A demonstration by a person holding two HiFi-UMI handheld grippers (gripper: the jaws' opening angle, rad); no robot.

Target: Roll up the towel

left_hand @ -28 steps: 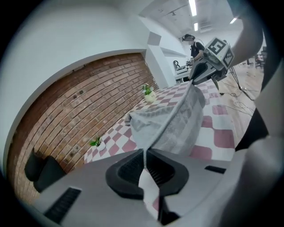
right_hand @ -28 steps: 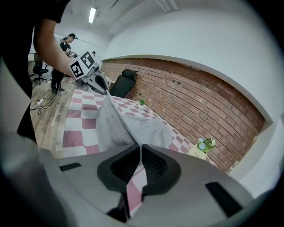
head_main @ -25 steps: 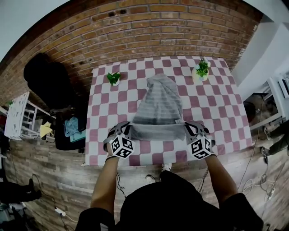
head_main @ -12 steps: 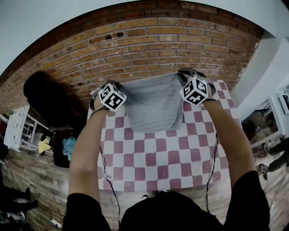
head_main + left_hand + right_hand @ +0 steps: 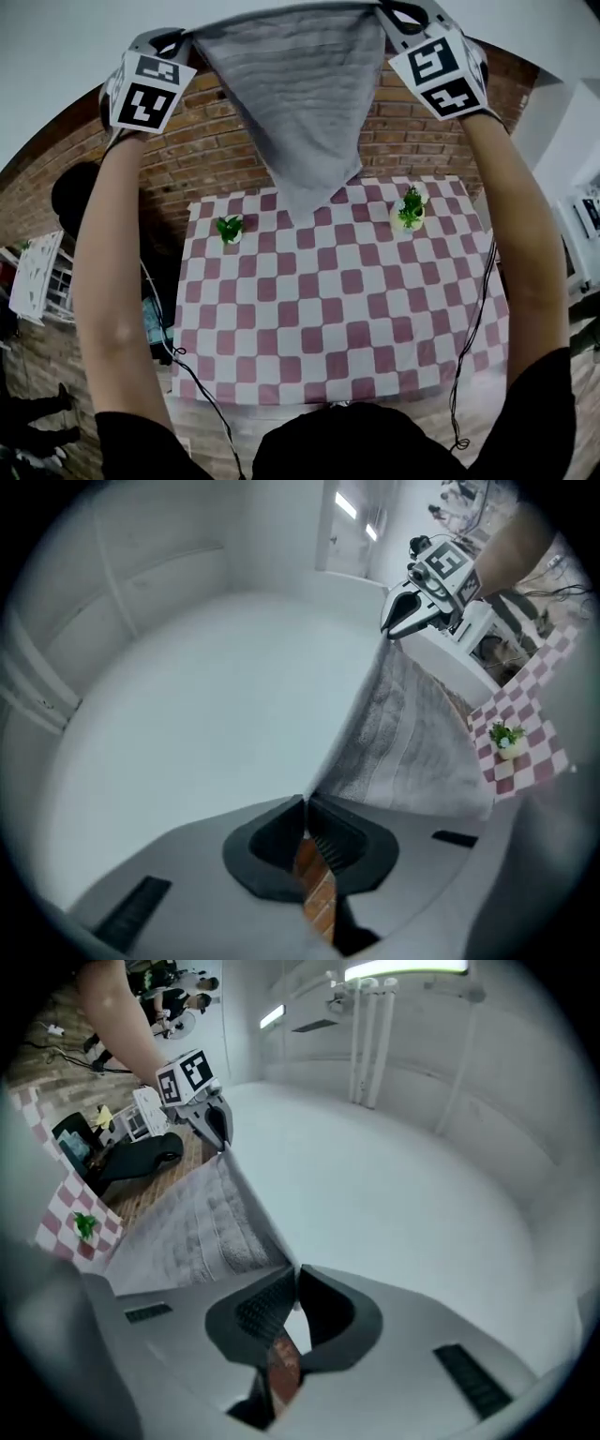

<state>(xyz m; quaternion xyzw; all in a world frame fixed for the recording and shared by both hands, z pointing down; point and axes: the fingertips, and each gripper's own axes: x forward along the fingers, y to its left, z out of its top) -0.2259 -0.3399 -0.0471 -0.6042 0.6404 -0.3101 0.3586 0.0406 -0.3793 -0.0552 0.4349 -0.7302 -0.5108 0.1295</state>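
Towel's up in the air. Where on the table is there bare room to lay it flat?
The table is bare across its near and middle stretch, from the near edge up to the plants. Only the far edge is crowded: the left plant and the right plant stand there, and the towel hangs over the gap between them.

towel corners: hid in L claw + R claw | table near edge: behind person's shoulders | brick wall ctr: behind towel

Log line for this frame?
left gripper: shut on towel | right gripper: shut on towel | towel: hanging above table
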